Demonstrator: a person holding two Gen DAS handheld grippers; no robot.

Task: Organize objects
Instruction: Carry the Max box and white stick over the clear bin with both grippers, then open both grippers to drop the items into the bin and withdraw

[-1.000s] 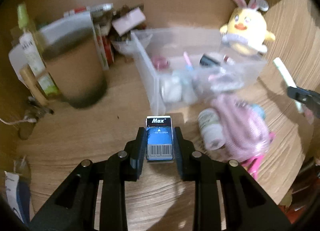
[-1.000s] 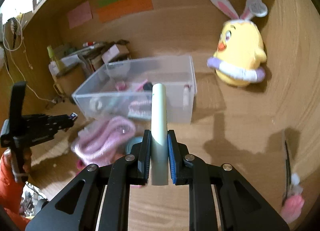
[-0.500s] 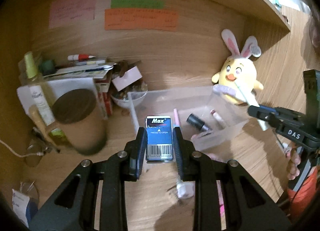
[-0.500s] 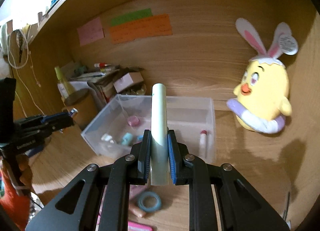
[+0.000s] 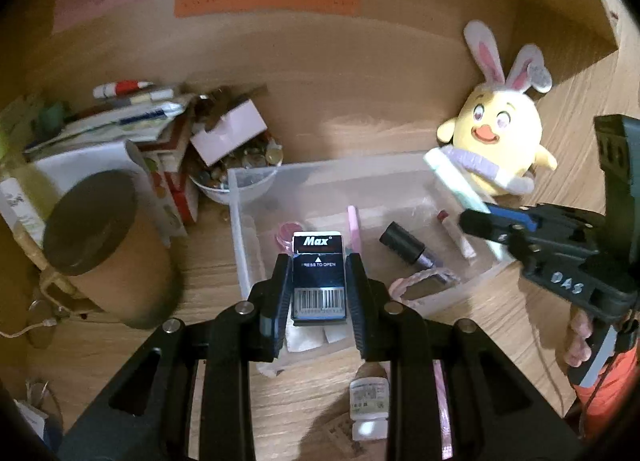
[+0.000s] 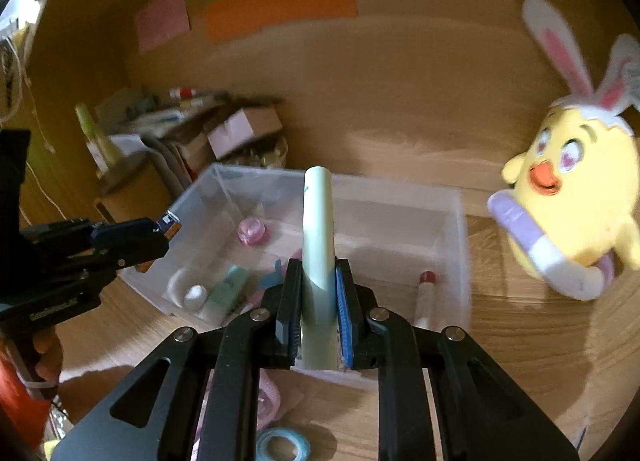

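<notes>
My left gripper [image 5: 318, 261] is shut on a small blue and black Max staples box [image 5: 318, 275], held above the near left part of a clear plastic bin [image 5: 240, 229]. My right gripper [image 6: 317, 265] is shut on a pale green tube [image 6: 317, 217], held above the bin [image 6: 460, 245]. The bin holds a black lipstick [image 5: 404, 247], a pink jar [image 6: 252, 231], a red-capped tube [image 6: 424, 297] and other small items. The right gripper with its tube [image 5: 456, 185] shows at the right of the left wrist view. The left gripper [image 6: 160, 231] shows at the left of the right wrist view.
A yellow bunny-eared plush [image 5: 500, 145] sits right of the bin. A brown round canister [image 5: 104, 245], stacked boxes and papers [image 5: 132, 125] and a bowl [image 5: 236, 181] stand at left. A small white bottle [image 5: 370, 401] and a blue tape roll [image 6: 282, 447] lie in front.
Both grippers have risen and moved forward over the bin, each still holding its object. The pink pile that was in front of the bin has dropped below the views.
</notes>
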